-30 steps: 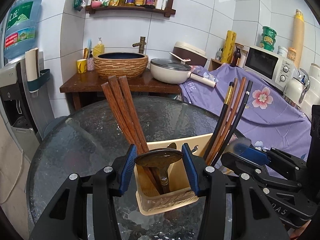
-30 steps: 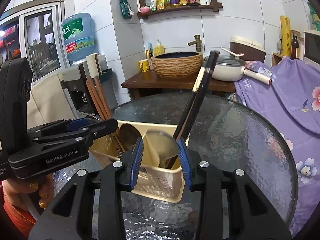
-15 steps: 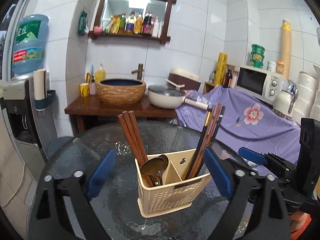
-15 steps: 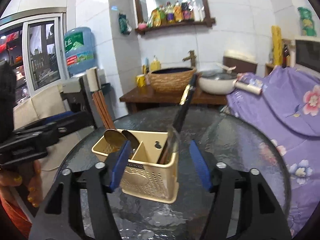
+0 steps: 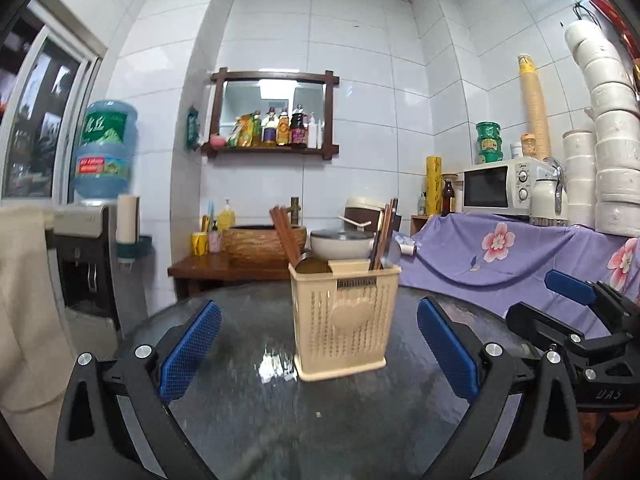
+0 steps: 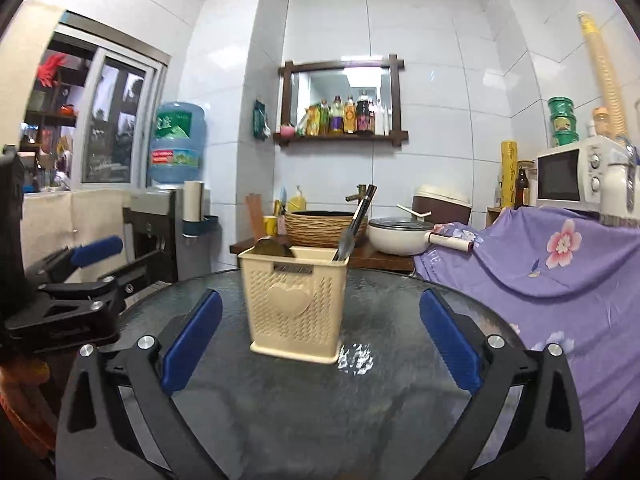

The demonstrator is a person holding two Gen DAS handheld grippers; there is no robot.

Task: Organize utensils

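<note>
Two opening tools [image 5: 318,350] [image 6: 320,342], caddy [image 5: 344,320] ahead, untouched

Cream perforated plastic utensil caddy [image 5: 343,322] stands upright on the round textured-glass tabletop [image 5: 260,412].
Brown wooden chopsticks [image 5: 285,236] and metal spoons [image 5: 314,266] fill its left compartment; dark chopsticks [image 5: 385,236] lean in its right.

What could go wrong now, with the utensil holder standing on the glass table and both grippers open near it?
1. The tall chopsticks lean out above the utensil holder; a careless pass by the left gripper could knock them and perhaps tip it.
2. The glass table looks smooth, so a nudge from the right gripper, whose jaws are opening, may slide the holder.
3. The two grippers are close together and could collide.
</note>
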